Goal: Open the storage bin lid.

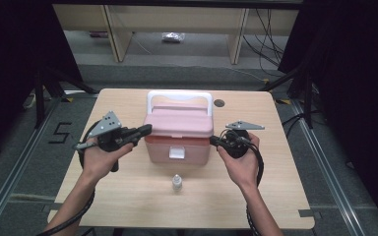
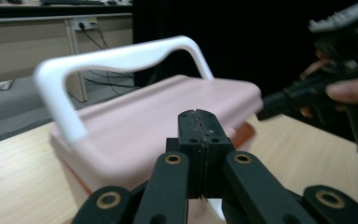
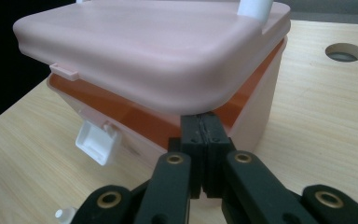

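The box (image 1: 178, 133) stood mid-table, lid (image 3: 158, 51) lifted slightly at the front, latch (image 3: 96, 142) hanging loose, white handle (image 1: 179, 98) upright at the back. The left gripper (image 1: 145, 130) lay at the box's nine o'clock, jaws pressed together on nothing, tips at the lid edge. The right gripper (image 1: 213, 140) lay at three o'clock — jaws likewise shut and empty, tips tucked under the lid rim. Both hands were judged equally near — the lid's long axis ran between them. A small bottle (image 1: 176, 183) stood at six o'clock

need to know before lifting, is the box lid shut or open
Partly open: the lid is raised, an orange gap shows above the box rim, and the latch hangs loose.
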### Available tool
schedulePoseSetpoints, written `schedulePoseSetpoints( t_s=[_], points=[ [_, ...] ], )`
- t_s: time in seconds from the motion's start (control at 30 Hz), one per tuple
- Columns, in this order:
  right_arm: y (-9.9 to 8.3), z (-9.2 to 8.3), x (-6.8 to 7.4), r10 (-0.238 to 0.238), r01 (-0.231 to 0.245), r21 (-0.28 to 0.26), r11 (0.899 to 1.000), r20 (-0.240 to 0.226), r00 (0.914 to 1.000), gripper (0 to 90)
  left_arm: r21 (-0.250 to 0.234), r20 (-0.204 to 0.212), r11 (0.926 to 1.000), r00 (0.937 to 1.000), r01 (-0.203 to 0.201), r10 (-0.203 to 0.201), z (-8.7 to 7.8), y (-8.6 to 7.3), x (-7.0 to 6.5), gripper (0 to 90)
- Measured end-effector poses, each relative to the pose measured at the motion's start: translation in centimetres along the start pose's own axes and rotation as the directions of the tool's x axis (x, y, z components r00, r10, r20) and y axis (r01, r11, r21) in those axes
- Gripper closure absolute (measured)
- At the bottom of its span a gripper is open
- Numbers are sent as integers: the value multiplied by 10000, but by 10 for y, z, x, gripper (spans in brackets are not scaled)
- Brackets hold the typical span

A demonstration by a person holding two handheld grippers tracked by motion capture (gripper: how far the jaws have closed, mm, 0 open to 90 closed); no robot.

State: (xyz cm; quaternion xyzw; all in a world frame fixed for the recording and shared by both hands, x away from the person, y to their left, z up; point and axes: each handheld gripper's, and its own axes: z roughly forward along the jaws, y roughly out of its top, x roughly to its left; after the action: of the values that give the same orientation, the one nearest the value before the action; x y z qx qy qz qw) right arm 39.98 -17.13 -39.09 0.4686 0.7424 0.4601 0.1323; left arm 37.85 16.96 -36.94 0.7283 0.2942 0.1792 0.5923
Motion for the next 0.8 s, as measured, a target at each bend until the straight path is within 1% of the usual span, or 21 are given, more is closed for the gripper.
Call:
schedulePoseSetpoints(
  t_s=[0.03,0.07,0.1,0.13,0.2,0.23,0.27,0.3,0.33,0.37,0.4,0.43,0.47,0.5,0.53,0.57,0.6,0.67,0.7,0.77,0.8],
  points=[
    [0,0,0,-45,45,-48,10000,21,10000,900,-31,61,10000,10000,-34,34,1,-3,-4,895],
    [0,0,1,-33,33,-6,10000,26,10000,900,117,20,9994,9995,-324,323,2,-8,-11,896],
    [0,0,1,83,-83,-9,10000,29,10000,900,117,20,9994,9995,-324,323,2,-8,-11,897],
    [0,0,0,-36,36,-10,10000,30,10000,900,250,121,9991,9993,-357,354,6,-15,-16,897],
    [1,0,1,-63,63,-13,10000,46,10000,900,345,187,9985,9990,-414,408,7,-18,-17,896],
    [1,0,1,-63,63,-13,10000,46,10000,900,252,292,9990,9989,-373,365,10,-22,-19,896],
    [1,0,1,-74,74,2,10000,66,10000,900,417,433,9974,9975,-580,561,14,-29,-22,896],
    [1,0,1,-74,74,2,10000,66,10000,900,417,433,9974,9975,-580,561,14,-29,-22,896],
    [1,0,1,-77,77,-5,10000,51,10000,900,539,547,9953,9955,-801,772,18,-36,-26,895],
    [1,0,1,-72,73,-20,10000,66,10000,900,539,547,9953,9955,-801,772,18,-36,-26,895],
    [1,0,0,-138,138,-63,9999,85,9999,900,537,553,9943,9945,-918,888,20,-38,-27,895],
    [1,0,2,34,-34,-49,10000,47,10000,900,549,614,9925,9925,-1095,1061,25,-43,-29,895],
    [1,0,2,34,-34,-49,10000,47,10000,900,549,614,9925,9925,-1095,1061,25,-43,-29,895],
    [2,0,2,-134,134,-86,9999,108,9999,900,547,550,9910,9913,-1223,1193,30,-47,-30,895],
    [2,0,2,-134,134,-86,9999,108,9999,900,547,550,9910,9913,-1223,1193,30,-47,-30,895],
    [3,-1,2,-155,156,-85,9998,85,9998,900,573,541,9896,9902,-1321,1291,33,-48,-30,895],
    [3,-1,3,-39,41,-122,9999,189,9998,900,618,587,9863,9870,-1532,1497,39,-52,-32,895],
    [4,-2,4,32,-30,-106,9999,176,9998,900,680,770,9821,9824,-1754,1701,45,-56,-34,895],
    [4,-2,2,-179,181,-109,9998,202,9996,900,739,822,9798,9803,-1858,1797,48,-58,-35,895],
    [5,-2,2,-194,196,-119,9997,228,9996,900,714,816,9794,9797,-1891,1832,51,-60,-36,895],
    [5,-1,3,-168,170,-130,9998,115,9998,900,810,622,9773,9796,-1958,1911,56,-62,-34,894]
  ],
)
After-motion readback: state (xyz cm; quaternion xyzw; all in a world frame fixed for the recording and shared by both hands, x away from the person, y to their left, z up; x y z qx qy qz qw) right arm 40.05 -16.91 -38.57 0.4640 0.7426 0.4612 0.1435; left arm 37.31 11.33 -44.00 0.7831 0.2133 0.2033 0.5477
